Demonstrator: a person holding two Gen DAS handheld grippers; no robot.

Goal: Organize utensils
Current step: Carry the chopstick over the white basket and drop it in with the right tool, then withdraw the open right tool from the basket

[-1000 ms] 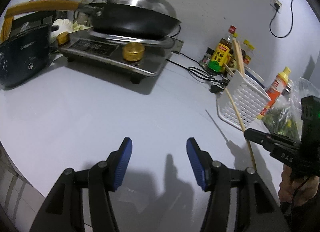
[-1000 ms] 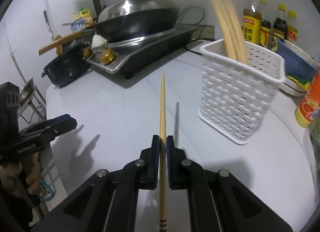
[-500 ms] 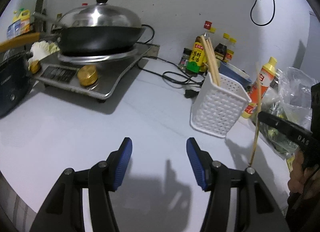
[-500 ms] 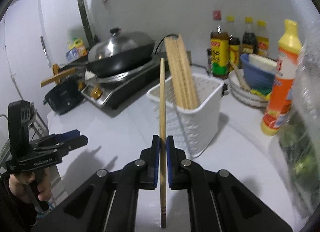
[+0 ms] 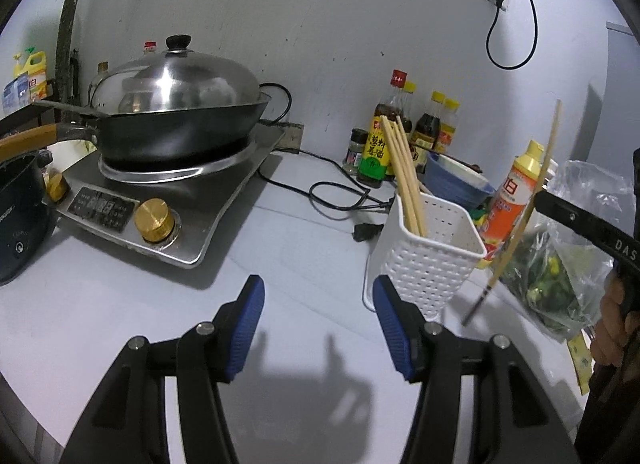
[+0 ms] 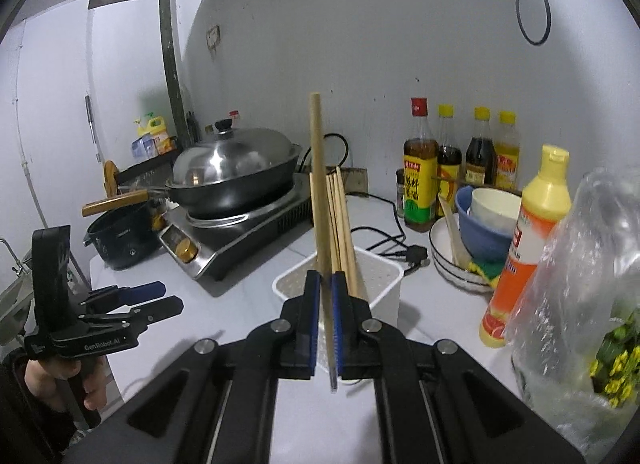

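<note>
Lifted off the counter since a second ago, the chopstick (image 6: 320,192) now stands nearly upright above the white basket (image 6: 384,288) of chopsticks on the pale counter (image 5: 280,248) by the grey wall, pinched in the closed right gripper (image 6: 325,316), while the left gripper (image 5: 318,328) hovers half open and empty.
</note>
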